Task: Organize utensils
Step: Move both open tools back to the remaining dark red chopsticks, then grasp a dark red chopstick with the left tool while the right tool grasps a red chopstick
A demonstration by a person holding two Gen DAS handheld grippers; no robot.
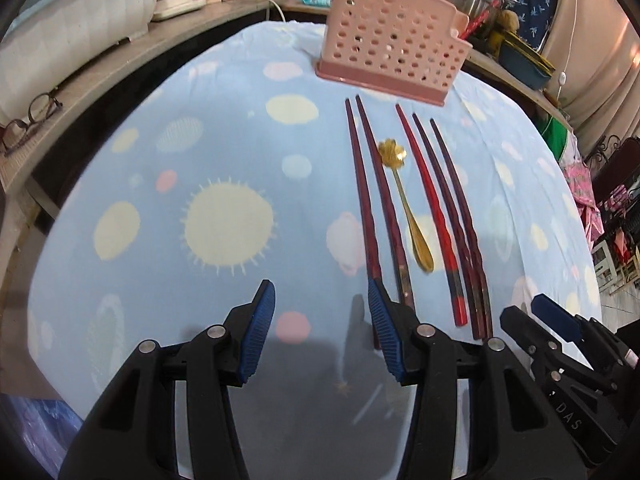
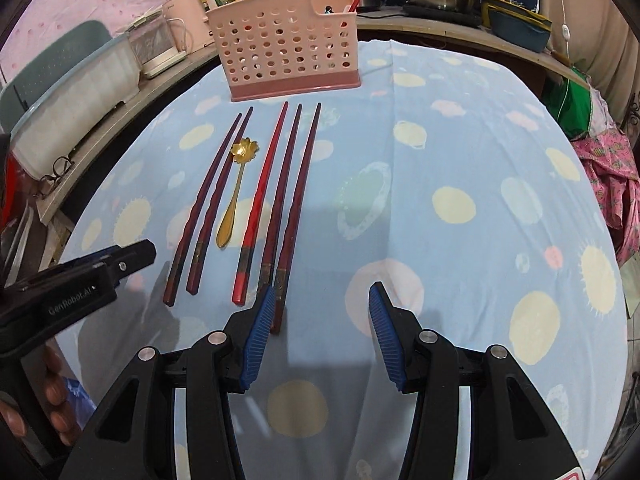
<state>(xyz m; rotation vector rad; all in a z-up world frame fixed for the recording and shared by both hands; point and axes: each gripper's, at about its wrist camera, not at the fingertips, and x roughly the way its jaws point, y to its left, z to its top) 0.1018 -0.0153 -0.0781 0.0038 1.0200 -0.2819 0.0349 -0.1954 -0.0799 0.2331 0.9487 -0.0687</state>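
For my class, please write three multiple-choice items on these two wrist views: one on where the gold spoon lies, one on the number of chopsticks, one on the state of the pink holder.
1. Where does the gold spoon lie?
A. inside the holder
B. between the pair and the trio of chopsticks
C. on the side shelf

2. How many chopsticks lie on the cloth?
A. three
B. five
C. eight

3. How is the pink holder standing?
A. upright beyond the utensils
B. tipped on its side
C. held in a gripper

Key: 1 B, two chopsticks flank it on one side, three on the other. 2 B, both views show five. 3 A, its base sits flat on the cloth.
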